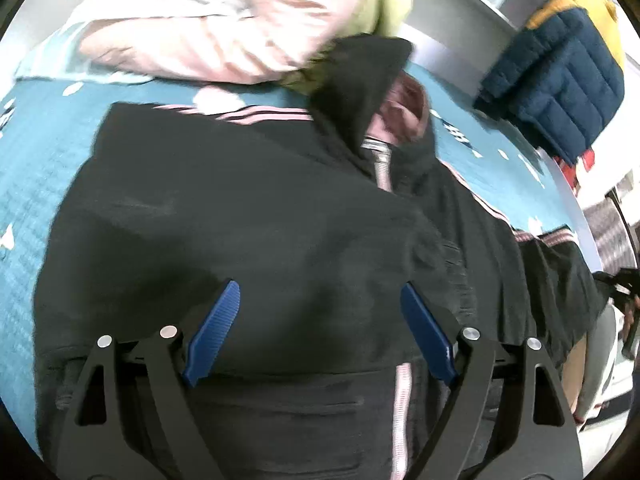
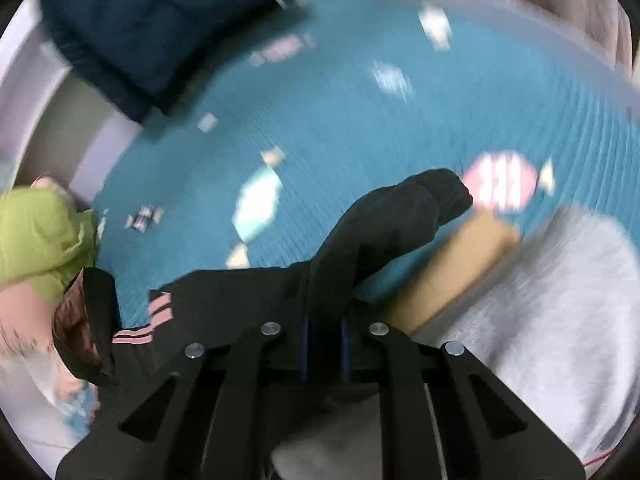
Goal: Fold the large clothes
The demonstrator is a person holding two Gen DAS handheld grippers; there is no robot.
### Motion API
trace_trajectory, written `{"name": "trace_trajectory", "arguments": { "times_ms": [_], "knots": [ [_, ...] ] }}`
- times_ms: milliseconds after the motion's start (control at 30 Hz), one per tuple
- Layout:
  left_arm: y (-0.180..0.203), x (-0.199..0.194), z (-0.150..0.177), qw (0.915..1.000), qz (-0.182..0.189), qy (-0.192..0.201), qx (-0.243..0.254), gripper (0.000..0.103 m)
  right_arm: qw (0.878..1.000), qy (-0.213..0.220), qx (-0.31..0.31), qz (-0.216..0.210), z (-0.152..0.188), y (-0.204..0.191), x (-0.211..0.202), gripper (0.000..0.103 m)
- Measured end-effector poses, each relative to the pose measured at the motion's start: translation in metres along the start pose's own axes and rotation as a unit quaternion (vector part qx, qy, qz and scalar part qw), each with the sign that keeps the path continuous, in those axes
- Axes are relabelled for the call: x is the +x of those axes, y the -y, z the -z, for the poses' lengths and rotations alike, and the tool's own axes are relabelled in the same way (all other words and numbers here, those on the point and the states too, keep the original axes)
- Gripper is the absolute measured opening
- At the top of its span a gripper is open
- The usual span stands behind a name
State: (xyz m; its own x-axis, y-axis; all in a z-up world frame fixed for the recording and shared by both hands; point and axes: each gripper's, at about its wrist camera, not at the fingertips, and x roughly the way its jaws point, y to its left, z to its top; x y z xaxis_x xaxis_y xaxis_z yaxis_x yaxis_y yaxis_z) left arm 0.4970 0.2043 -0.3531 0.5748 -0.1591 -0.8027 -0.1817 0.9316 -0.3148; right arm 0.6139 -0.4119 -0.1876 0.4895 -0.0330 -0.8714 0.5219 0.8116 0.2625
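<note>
Now the black jacket lies along the teal bedspread, collar toward the pink garment (zipper lengthwise). Left claw gapes empty above it; right claw pinches its sleeve, open bedspread beyond.

The jacket was black, with pink stripes along its shoulder and sleeve, a pink zip band and a dusky pink lining. The cover under it was teal with fine ribbing and scattered white and pink shapes. A quilted coat was navy with a yellow part. The pile held pale pink and lime-green cloth. The pads were blue, on black arms. The grey cloth lay beside a tan block.
</note>
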Motion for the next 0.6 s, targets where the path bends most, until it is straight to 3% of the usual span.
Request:
{"name": "trace_trajectory", "arguments": {
  "times_ms": [100,200,300,367,467,600],
  "knots": [
    [-0.028,-0.013,-0.002,0.9995,-0.015,0.009,-0.026,0.083,0.993,0.089,-0.064,-0.034,0.016,-0.044,-0.044,0.010],
    [-0.055,-0.024,-0.002,0.9982,-0.030,0.010,-0.050,0.085,0.978,0.123,-0.120,-0.117,0.041,-0.107,-0.081,0.010],
    [-0.077,-0.040,-0.001,0.9967,-0.041,0.020,-0.067,0.085,0.953,0.145,-0.198,-0.179,0.088,-0.188,-0.115,0.010],
    [-0.091,-0.051,-0.001,0.9952,-0.047,0.026,-0.082,0.085,0.931,0.135,-0.259,-0.217,0.137,-0.252,-0.126,0.010],
    [-0.113,-0.069,0.002,0.9926,-0.057,0.031,-0.103,0.085,0.903,0.122,-0.336,-0.239,0.220,-0.320,-0.119,0.010],
    [-0.137,-0.089,0.006,0.9907,-0.069,0.033,-0.112,0.085,0.869,0.075,-0.444,-0.206,0.336,-0.380,-0.069,0.010]
  ]
}}
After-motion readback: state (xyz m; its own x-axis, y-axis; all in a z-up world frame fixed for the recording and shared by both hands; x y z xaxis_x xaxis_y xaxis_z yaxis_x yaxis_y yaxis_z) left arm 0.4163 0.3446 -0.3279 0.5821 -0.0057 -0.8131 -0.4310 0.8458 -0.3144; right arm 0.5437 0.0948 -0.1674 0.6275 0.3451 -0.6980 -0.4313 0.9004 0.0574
